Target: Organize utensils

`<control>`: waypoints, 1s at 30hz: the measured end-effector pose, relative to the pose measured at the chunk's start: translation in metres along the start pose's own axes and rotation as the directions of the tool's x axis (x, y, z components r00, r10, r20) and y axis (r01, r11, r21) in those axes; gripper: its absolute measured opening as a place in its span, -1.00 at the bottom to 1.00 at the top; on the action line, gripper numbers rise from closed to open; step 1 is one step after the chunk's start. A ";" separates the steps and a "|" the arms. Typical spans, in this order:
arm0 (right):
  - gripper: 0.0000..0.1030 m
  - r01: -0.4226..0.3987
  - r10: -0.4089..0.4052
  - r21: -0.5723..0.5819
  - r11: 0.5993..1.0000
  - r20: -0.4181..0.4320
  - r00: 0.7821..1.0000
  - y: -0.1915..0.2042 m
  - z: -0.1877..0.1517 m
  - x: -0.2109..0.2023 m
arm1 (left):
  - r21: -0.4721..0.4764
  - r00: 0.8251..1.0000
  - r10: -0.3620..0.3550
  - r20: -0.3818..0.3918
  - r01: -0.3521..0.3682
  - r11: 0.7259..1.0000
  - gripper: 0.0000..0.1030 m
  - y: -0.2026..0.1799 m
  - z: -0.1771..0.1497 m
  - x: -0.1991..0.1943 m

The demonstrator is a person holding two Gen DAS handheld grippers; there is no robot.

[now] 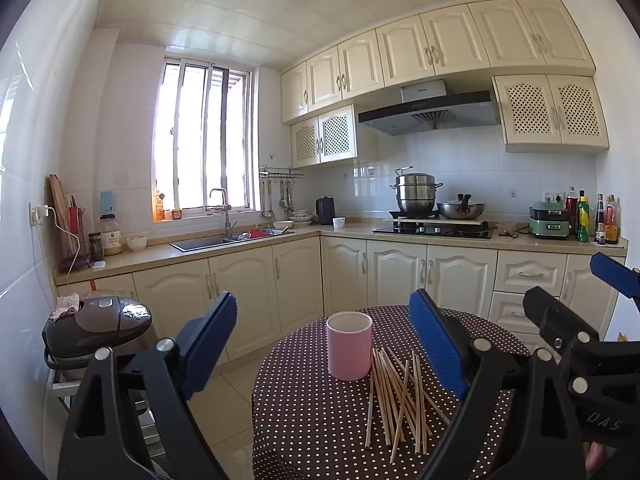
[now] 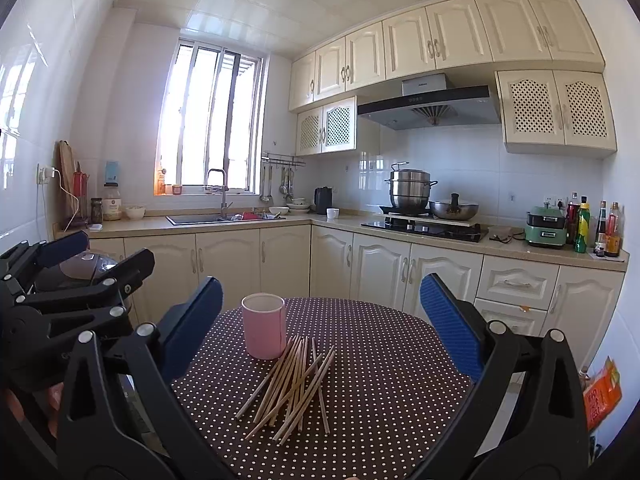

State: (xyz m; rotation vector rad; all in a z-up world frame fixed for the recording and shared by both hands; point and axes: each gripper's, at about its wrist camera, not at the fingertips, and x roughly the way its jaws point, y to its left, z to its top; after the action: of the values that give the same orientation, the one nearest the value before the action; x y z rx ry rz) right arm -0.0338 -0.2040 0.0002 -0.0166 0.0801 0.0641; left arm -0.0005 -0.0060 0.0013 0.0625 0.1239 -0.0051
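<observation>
A pink cup [image 1: 349, 346] [image 2: 264, 326] stands upright on a round table with a brown polka-dot cloth [image 1: 312, 412] [image 2: 380, 360]. Several wooden chopsticks [image 1: 394, 396] [image 2: 294, 384] lie in a loose pile right beside the cup, toward me. My left gripper [image 1: 324, 344] is open above the near table edge, with the cup and chopsticks seen between its blue pads and nothing held. My right gripper [image 2: 320, 324] is open too, empty, hovering level over the near edge. Each gripper shows at the side of the other's view.
A dark rice cooker [image 1: 100, 326] sits on a rack left of the table. Cream cabinets [image 1: 400, 272], a sink [image 1: 224, 240] and a stove with pots [image 1: 432, 208] run along the far walls. An orange packet [image 2: 602, 394] lies low on the right.
</observation>
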 end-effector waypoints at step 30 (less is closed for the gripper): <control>0.88 -0.003 0.003 0.012 1.000 -0.017 1.000 0.001 -0.006 0.004 | 0.003 1.000 0.001 -0.004 -0.001 1.000 0.68 0.000 -0.003 0.003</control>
State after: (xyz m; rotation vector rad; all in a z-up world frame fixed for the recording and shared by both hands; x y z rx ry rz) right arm -0.0306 -0.2031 -0.0058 -0.0051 0.0970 0.0665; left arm 0.0019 -0.0055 -0.0023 0.0652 0.1281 -0.0046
